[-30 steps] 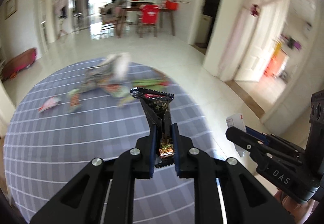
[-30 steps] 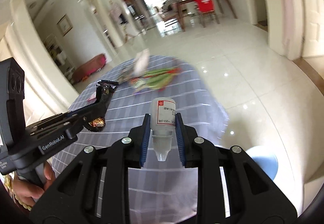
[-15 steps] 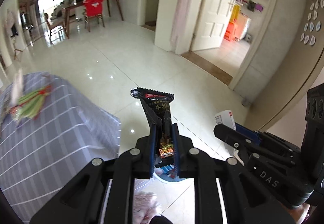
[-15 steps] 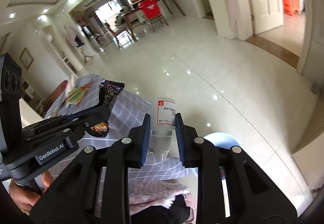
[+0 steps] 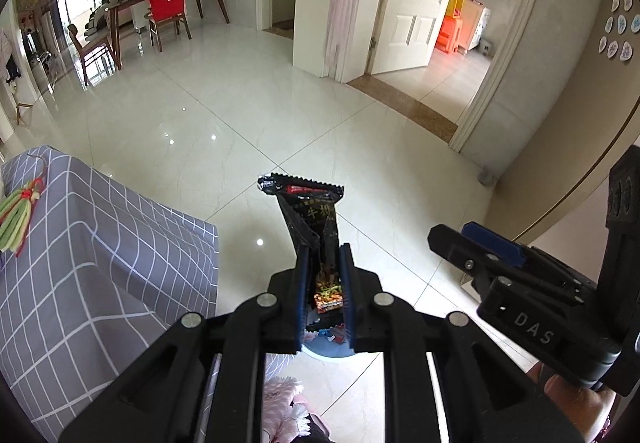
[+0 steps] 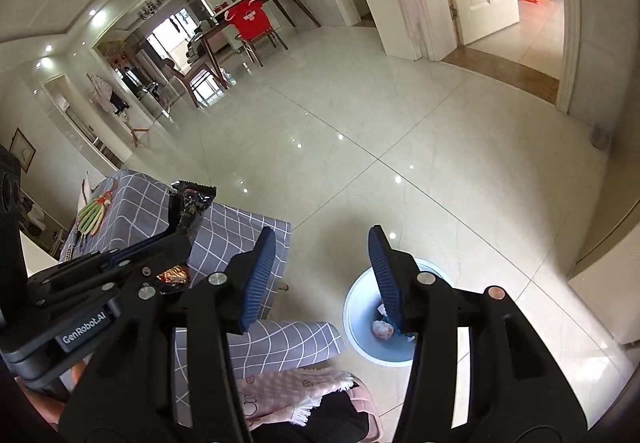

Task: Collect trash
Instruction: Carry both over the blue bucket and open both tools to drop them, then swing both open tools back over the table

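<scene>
Left claw (image 5: 323, 283) pinches a black snack wrapper (image 5: 310, 211), hiding most of the blue bin (image 6: 362, 327); only the right view shows it whole, lower centre, under the empty, opening right claw (image 6: 320, 275).

Both grippers: black frames, silver pivot screws, ribbed blue pads on fingers (image 6: 260, 275). White markings: "DAS", "GenRobot.AI". Pink fringed garment (image 6: 288, 391) below.
</scene>
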{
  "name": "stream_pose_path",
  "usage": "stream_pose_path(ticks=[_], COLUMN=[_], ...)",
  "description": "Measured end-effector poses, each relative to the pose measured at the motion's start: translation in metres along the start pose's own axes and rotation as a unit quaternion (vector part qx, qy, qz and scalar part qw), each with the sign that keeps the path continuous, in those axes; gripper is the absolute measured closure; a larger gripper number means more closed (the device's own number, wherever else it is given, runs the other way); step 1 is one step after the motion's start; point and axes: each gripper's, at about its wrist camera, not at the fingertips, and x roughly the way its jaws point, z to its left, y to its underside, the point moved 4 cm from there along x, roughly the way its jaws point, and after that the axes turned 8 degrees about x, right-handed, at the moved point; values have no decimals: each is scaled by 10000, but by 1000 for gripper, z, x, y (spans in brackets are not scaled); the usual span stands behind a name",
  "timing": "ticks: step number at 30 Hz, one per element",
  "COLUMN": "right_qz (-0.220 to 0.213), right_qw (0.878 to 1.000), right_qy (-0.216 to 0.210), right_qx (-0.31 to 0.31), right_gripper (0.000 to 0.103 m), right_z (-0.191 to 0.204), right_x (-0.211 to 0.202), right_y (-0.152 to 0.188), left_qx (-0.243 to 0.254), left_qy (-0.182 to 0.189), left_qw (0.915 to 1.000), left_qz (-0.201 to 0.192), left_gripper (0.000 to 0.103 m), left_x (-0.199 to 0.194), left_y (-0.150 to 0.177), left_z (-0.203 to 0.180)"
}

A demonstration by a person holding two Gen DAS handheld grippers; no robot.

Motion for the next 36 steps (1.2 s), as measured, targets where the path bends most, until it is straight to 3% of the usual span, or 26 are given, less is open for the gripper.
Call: stream_pose_path(ticks=[13,25,26,27,29,36], right_qz=[-272,-892,-957,-1001,-1050,-1001], right_qw=[9993,9943,9935,9930,9921,9923], right_qy=[55,41,45,59,58,59], right_qx=[236,583,608,624,678,724], right_gripper=[50,47,47,47,47,47], right_z=[-22,-43,-44,-44,-46,-44], right_x=[-20,-52,-55,-57,-60,-61], right_y=[-6,-11,-11,-10,-11,-10], left_qx=[221,437,421,378,353,366], left_qy=[27,200,247,242,131,22], left_qw=[9997,9988,9988,9989,9992,9993], left_qz=[112,119,99,126,144,-9], left_gripper=[88,84,76,51,23,23], left_x=[10,19,19,21,22,7], left_y=[-8,-19,-19,-20,-21,-21], left_z=[-20,-44,-45,-45,-47,-46])
